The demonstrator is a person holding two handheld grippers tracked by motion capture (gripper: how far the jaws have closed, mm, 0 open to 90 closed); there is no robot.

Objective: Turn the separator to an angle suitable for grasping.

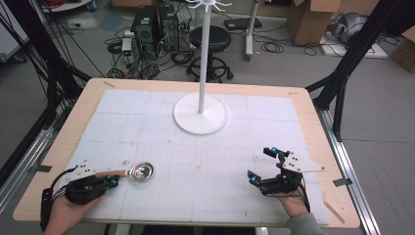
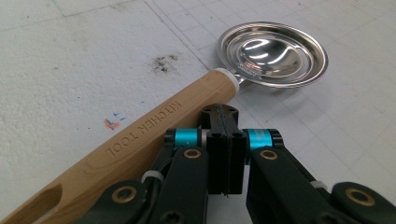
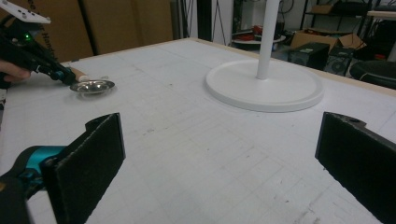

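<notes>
My left tongs (image 2: 223,122) are pressed together, empty, the ladle (image 2: 187,116) lying on the tabletop (image 1: 195,161) just beside them, touching their left side. Right tongs (image 3: 219,154) gape wide, ladle well off. Risk: shut jaws can't grab; any nudge just shoves the handle and spins the bowl away.

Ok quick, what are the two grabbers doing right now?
Left gripper: shut, holding nothing; the wooden-handled spoon lies just beside its jaws.
Right gripper: wide open, empty, over the table.
</notes>
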